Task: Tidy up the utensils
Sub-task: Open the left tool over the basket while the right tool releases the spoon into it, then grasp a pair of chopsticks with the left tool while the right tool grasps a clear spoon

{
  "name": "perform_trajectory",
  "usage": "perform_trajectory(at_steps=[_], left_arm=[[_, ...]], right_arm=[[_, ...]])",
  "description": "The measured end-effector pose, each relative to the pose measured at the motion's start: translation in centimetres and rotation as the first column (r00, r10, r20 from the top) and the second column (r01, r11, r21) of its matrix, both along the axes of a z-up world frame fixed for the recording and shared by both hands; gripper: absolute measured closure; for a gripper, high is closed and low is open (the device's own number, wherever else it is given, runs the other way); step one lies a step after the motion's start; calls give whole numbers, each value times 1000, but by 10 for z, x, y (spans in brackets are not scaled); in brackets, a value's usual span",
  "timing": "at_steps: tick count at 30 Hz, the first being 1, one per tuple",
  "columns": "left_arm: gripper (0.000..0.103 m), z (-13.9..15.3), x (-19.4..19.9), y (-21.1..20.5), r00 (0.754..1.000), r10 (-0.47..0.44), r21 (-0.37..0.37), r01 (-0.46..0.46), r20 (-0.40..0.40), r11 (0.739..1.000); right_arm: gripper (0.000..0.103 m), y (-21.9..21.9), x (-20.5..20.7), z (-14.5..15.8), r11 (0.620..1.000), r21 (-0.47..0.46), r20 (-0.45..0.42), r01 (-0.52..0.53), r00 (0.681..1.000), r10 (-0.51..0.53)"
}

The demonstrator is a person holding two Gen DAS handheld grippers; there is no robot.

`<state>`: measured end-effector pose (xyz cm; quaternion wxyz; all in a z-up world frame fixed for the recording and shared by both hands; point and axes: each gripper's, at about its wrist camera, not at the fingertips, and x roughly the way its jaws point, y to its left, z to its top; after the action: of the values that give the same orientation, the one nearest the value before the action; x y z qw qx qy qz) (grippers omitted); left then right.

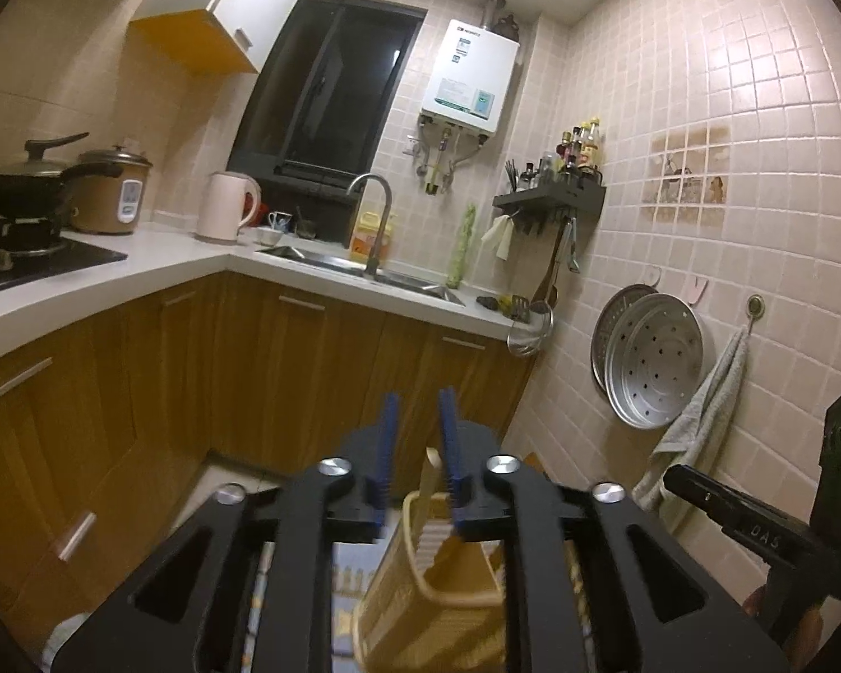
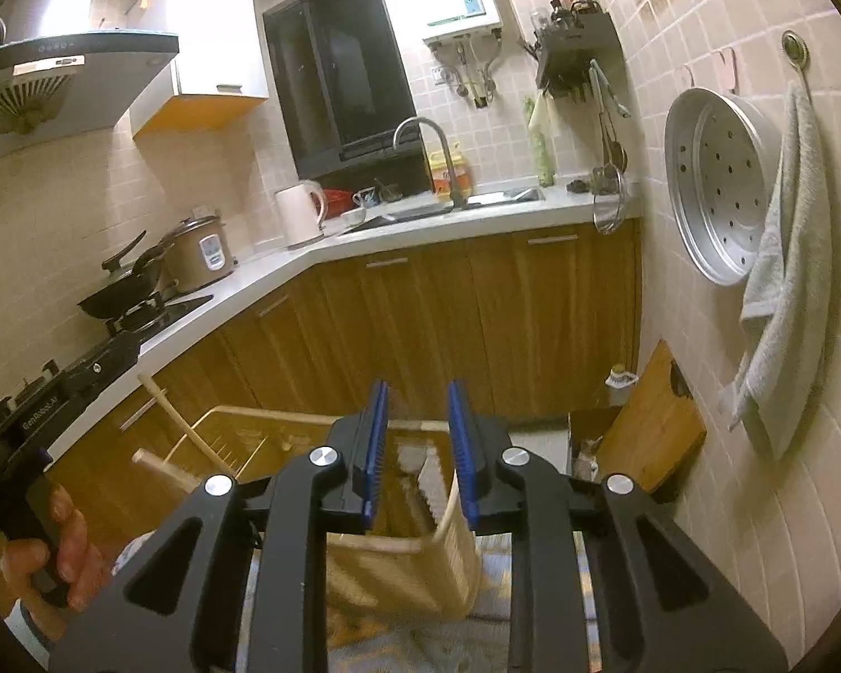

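Evidently the thing to be handled here is the yellow basket [image 1: 431,594], a slatted plastic utensil holder sitting low in front of both tools, below counter height, on what looks like a patterned cloth that is mostly hidden. I judge it light and fairly stiff, with thin walls that would flex a little under a squeeze and a smooth surface that could slip, so the rim or the upright tab at its back edge seems the soundest place to take hold, rather than the slatted side. In the right wrist view it appears pale yellow, open at the top, with ribbed walls, and a dish rack [image 2: 235,437] of pale wooden rods stands just beside it toward the left. The left gripper [image 1: 419,448] has its blue pads parted by a modest gap with nothing between them; the basket's tab rises close behind the right pad, but I cannot tell whether they touch. The right gripper [image 2: 417,437] is likewise spread, holding nothing, and it hovers above the basket's rim. The utensils themselves are well apart from both tools, hanging under the wall shelf [image 1: 549,196] beyond the sink [image 1: 359,269], so the sorting looks barely begun.
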<state>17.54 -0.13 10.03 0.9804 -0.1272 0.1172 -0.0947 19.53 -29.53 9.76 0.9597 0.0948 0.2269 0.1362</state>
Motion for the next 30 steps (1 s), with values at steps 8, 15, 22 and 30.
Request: perform_trajectory(at_steps=[8,15,22,30], left_arm=[[70,5,-41,17,982,-100,27,106,-162,994],[70,-29,-61,10,866,-247,30,288,-434,957],[70,-75,-75,-5,728,-290,69,419,-621,905],[73,-123,-84,-22,614,-303,55,494,-729,868]], right_arm=[[82,-4,-43,6,994,-1,-137,-112,984,111],[48,0,-88,-3,983,-4,-261,-184,949,176],[52,35,-113,-50,960,8,-481,-279,841,248],[69,69,-127,-114,946,0,-629,-323,736,251]])
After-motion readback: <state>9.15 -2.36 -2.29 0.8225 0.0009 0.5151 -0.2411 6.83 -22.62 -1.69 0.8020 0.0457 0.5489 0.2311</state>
